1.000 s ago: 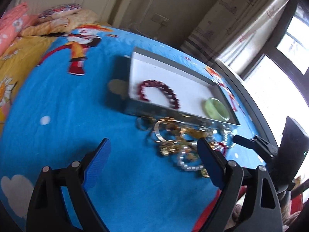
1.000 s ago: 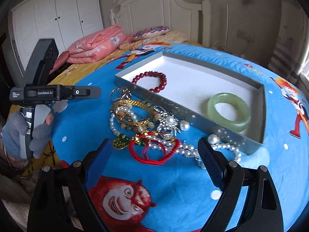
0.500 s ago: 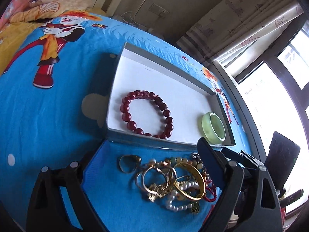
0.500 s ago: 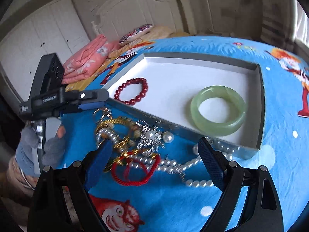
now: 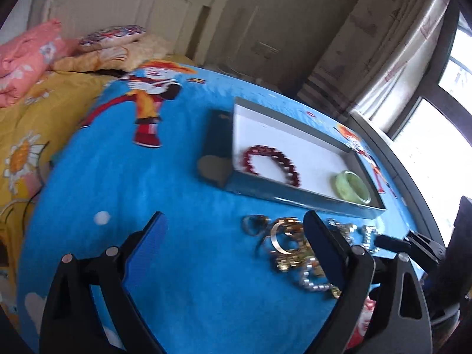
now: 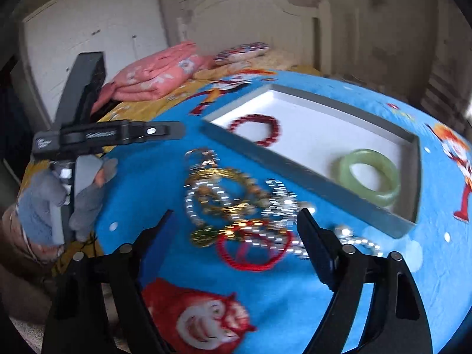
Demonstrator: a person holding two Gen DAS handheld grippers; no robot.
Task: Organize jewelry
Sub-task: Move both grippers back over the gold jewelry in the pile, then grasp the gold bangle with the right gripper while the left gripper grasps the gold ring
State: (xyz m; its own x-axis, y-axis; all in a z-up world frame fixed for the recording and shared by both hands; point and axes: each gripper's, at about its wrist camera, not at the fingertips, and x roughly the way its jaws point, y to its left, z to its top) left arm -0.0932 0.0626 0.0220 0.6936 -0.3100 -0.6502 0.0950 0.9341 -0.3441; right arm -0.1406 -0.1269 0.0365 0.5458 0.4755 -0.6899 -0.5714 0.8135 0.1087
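- Right gripper (image 6: 236, 224) hovers over the tangled jewelry pile (image 6: 236, 206) on the blue bedspread (image 6: 295, 309); its fingers, just narrowing, grip nothing.
- Left gripper (image 5: 233, 227) stands wide open, empty.
- Red bead bracelet (image 6: 256, 131) and jade bangle (image 6: 368, 177) lie in the white tray (image 6: 324, 100).

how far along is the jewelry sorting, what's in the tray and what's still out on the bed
Done: a red bead bracelet and a green bangle lie in the tray. In hand: nothing. The right tool, whose jaws have just been closing a little, is open over the pile with nothing gripped, and the left tool is open too. Left: the tangled pile of gold bangles, pearls, rings and a red cord bracelet, all outside the tray.
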